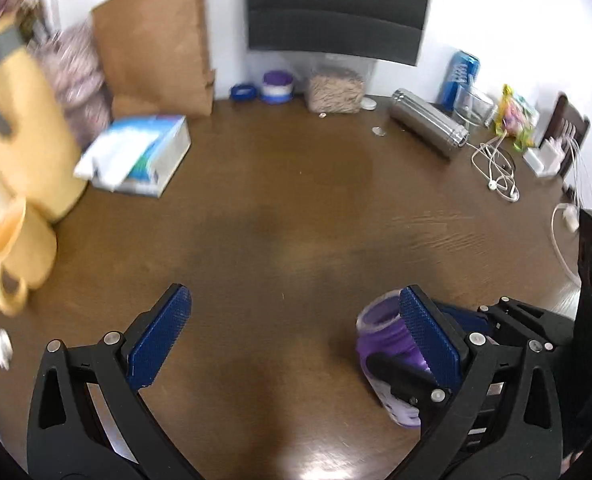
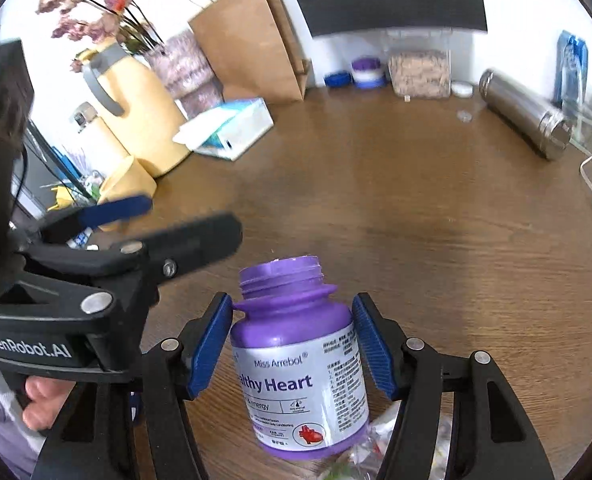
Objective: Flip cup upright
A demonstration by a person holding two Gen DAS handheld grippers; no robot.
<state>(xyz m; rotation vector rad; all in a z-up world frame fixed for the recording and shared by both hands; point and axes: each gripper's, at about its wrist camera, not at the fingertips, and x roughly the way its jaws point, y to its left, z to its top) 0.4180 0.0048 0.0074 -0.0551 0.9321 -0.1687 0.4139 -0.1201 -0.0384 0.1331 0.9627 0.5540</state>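
Right gripper (image 2: pixel 291 340): my blue pads (image 2: pixel 211 344) sit on either side of the purple bottle (image 2: pixel 296 380); the left pad touches its shoulder, the right pad looks just beside the label, so I cannot tell if the grip is firm.
Bottle: purple, lid off, open threaded mouth pointing up and away from me, tilted a little; silver label reads "Miss Arrebol" and "Heart". Its base is low over the tabletop (image 2: pixel 416 220); whether it touches I cannot tell.
Left gripper (image 1: pixel 291 336): wide open, nothing between my pads (image 1: pixel 159 344). In the left wrist view the bottle (image 1: pixel 384 332) shows just behind my right-hand pad, outside the gap.
Left gripper from the right view (image 2: pixel 143 232): it sits left of the bottle, apart from it, with a hand (image 2: pixel 43 400) on its handle.
Mug (image 1: pixel 19 252): yellow, upright, mouth up, at the far left edge of the tabletop (image 1: pixel 296 200), just beside the yellow jug (image 1: pixel 23 120). Well apart from both grippers.
Jug: tall, yellow, grey handle, standing.
Back left: a tissue box (image 1: pixel 143 156) near the jug, a brown paper bag (image 1: pixel 155 44) behind it.
Back right: a steel flask (image 1: pixel 428 124) lying on its side, white cables (image 1: pixel 496 168) beside it.
Blur: the left view is smeared at its left edge.
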